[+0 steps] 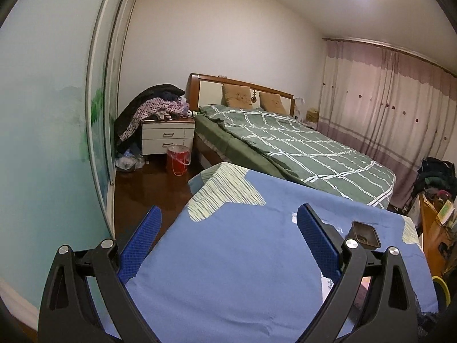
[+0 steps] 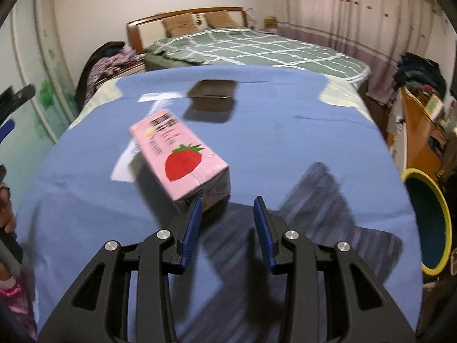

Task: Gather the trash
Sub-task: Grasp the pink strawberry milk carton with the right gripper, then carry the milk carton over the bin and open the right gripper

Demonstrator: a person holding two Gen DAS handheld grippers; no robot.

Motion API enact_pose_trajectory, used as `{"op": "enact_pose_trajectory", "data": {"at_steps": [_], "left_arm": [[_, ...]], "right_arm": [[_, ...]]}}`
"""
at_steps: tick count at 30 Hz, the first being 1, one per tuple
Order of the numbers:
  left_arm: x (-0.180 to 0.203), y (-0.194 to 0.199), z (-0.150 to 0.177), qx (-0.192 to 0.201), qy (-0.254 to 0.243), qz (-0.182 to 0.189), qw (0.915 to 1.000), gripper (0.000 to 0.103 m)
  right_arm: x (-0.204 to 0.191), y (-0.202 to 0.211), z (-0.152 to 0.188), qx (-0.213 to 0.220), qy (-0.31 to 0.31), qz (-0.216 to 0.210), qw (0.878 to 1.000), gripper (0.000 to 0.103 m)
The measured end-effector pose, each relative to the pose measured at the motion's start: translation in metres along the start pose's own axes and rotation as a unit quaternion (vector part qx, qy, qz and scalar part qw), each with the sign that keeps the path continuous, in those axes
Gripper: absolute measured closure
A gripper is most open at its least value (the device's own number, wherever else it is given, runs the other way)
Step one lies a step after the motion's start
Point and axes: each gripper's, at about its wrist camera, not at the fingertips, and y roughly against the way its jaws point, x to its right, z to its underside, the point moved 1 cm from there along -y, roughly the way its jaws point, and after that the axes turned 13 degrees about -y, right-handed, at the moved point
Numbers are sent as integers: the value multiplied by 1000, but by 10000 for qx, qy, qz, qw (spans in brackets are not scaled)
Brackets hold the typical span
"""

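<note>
1. On the blue-covered tabletop (image 2: 285, 143) lies a pink strawberry carton (image 2: 182, 157), just ahead of the right gripper (image 2: 227, 208), whose jaws stand apart, empty.
2. Beyond it sit a brown tray (image 2: 212, 93) and white paper scraps (image 2: 160, 97).
3. Wide open, the left gripper (image 1: 228, 220) holds nothing.
4. A yellow-rimmed bin (image 2: 428, 220) stands right of the tabletop; a bed (image 1: 300, 145) lies behind.

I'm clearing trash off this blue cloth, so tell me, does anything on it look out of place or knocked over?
Yes. A pink strawberry carton lies tipped on its side on the blue cloth, askew, partly over a white paper scrap. Behind it sits an empty dark brown tray. Nothing looks spilled.
</note>
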Motion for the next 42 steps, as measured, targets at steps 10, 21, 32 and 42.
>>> {"op": "enact_pose_trajectory", "data": {"at_steps": [10, 21, 32, 42], "left_arm": [[-4, 3, -2, -12, 133, 0, 9999, 8], [-3, 6, -2, 4, 129, 59, 9999, 8], [1, 8, -2, -12, 60, 94, 9999, 8], [2, 7, -2, -19, 35, 90, 10000, 8]], "right_arm": [[-16, 9, 1, 5, 137, -441, 9989, 52], [-41, -13, -7, -25, 570, -373, 9977, 43], [-37, -38, -15, -323, 441, -465, 9974, 44], [-36, -2, -14, 95, 407, -682, 9968, 56]]}}
